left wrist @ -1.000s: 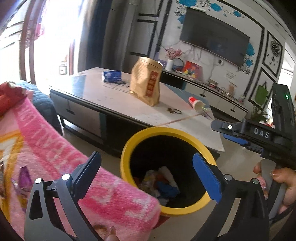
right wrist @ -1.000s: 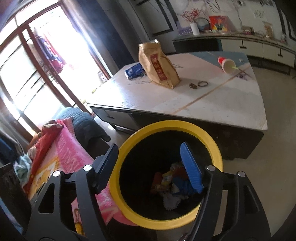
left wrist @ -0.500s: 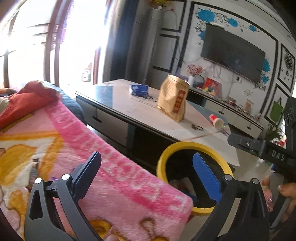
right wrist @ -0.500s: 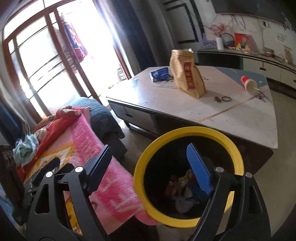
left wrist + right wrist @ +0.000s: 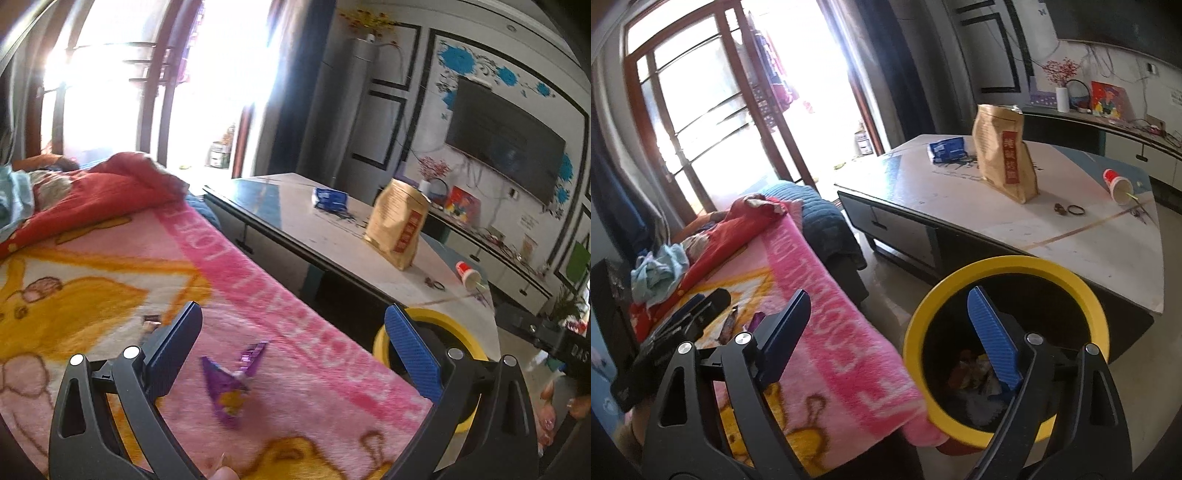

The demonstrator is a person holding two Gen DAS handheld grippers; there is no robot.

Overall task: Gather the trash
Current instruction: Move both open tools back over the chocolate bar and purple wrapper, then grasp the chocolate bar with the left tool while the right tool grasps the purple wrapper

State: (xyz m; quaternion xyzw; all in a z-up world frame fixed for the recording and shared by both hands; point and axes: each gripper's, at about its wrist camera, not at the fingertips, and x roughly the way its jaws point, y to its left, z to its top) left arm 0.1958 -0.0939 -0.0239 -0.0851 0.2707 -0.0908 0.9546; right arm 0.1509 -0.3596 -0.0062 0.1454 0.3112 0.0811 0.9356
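The left gripper (image 5: 293, 345) is hanging over a pink blanket (image 5: 280, 310) with its jaws wide apart, and nothing is sitting between the pads. A purple wrapper (image 5: 231, 384) is lying flat on the blanket, just below the gap of the jaws and a little nearer to the left finger; the fingers are not touching it. The right gripper (image 5: 886, 321) is pointing partly at the blanket edge and partly at the bin (image 5: 1008, 266), a dark bin with a yellow rim that is standing on the floor just beside the blanket. Its jaws are opening and nothing is held between them. Some mixed trash (image 5: 975, 373) is lying at the bottom of the bin. Behind the bin a low table (image 5: 1052, 258) is carrying a brown paper bag (image 5: 1004, 155) standing upright, a blue packet (image 5: 947, 147) near the far edge, and a red and white cup (image 5: 1117, 184) lying on its side. In the left view a hand (image 5: 550, 406) is showing at the lower right edge.
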